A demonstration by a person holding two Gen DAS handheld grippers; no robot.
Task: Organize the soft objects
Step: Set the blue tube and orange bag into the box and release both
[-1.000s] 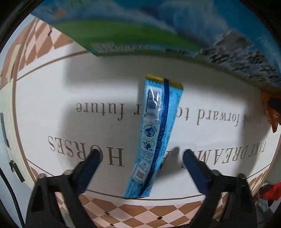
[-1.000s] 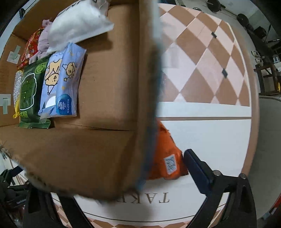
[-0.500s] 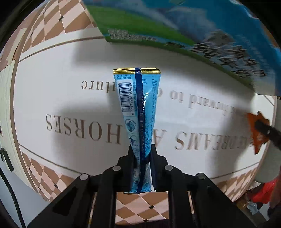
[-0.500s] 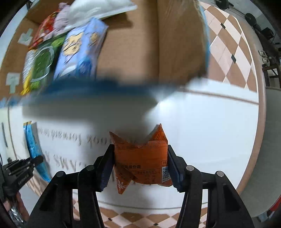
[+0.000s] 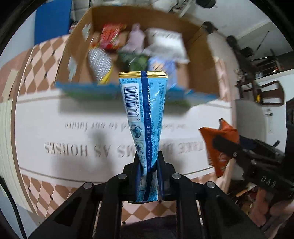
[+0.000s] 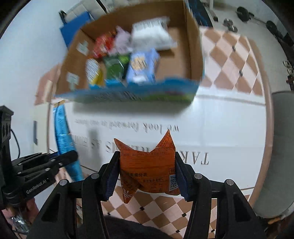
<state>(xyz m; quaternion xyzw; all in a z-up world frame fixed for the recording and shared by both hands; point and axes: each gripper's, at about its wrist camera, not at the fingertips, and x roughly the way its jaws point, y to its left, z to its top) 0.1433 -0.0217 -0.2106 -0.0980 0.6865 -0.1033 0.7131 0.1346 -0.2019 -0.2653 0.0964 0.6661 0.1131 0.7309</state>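
Note:
My left gripper (image 5: pixel 148 166) is shut on a long blue snack packet (image 5: pixel 145 114) and holds it upright above the white mat. It also shows in the right wrist view (image 6: pixel 62 136). My right gripper (image 6: pixel 147 172) is shut on an orange snack packet (image 6: pixel 148 163), also lifted; it appears in the left wrist view (image 5: pixel 218 145). The open cardboard box (image 6: pixel 193 46) stands ahead with several soft packets inside: a white bag (image 6: pixel 150 35), a light blue pack (image 6: pixel 141 68), a green pack (image 6: pixel 114 67) and a red one (image 6: pixel 102 44).
The white mat with printed lettering (image 5: pixel 55 128) covers a checkered floor (image 6: pixel 229 60). The box's front flap (image 6: pixel 134 93) is blue and green. A grey seat (image 6: pixel 281 147) is at the right. Dumbbells (image 6: pixel 244 12) lie far back.
Both grippers closed on their packets, then lifted them off the mat and pulled back, so the box interior has come into view ahead.

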